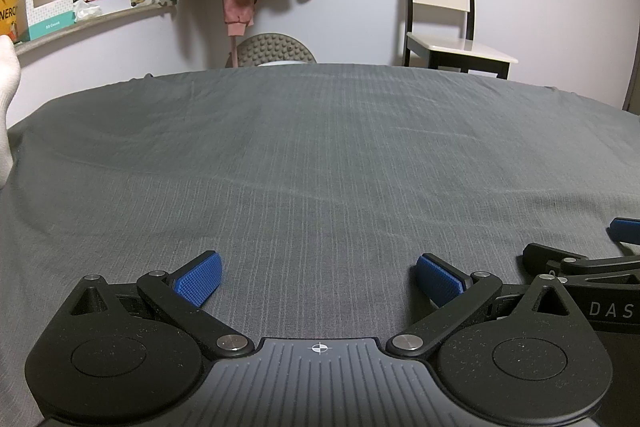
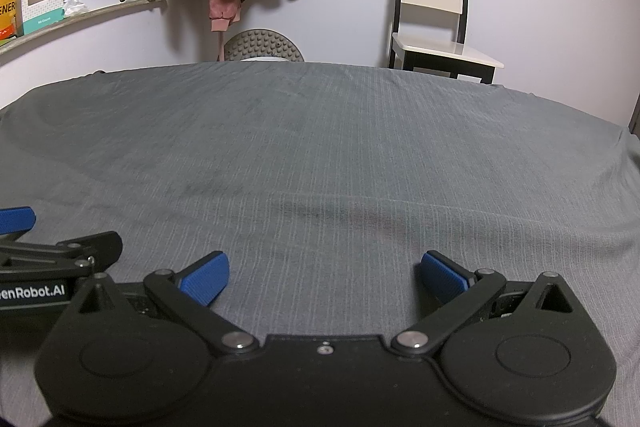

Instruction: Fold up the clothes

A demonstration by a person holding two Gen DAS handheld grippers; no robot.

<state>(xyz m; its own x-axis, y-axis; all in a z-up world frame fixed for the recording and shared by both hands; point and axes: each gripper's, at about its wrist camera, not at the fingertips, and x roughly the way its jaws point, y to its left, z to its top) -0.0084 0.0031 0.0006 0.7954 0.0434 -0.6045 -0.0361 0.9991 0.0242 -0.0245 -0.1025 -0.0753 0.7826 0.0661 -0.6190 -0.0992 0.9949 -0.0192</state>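
My left gripper (image 1: 318, 281) beside right gripper (image 2: 324, 279), both over bed sheet (image 1: 320, 155). Chair (image 1: 444, 7) behind, right. Shelf (image 1: 92, 21) behind, left.

Both wrist cams low, side-by-side, fwd over bedsheet (image 1: 320, 147)

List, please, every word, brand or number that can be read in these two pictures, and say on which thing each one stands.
"DAS", cut off by the picture's edge: on the black body of the right gripper.
"enRobot.AI", start cut off: on the black body of the left gripper.
"NERO" / "ENER", partly cut off: on the yellow paper bag on the shelf.
Small print on the teal-and-white cardboard box: too small to read.
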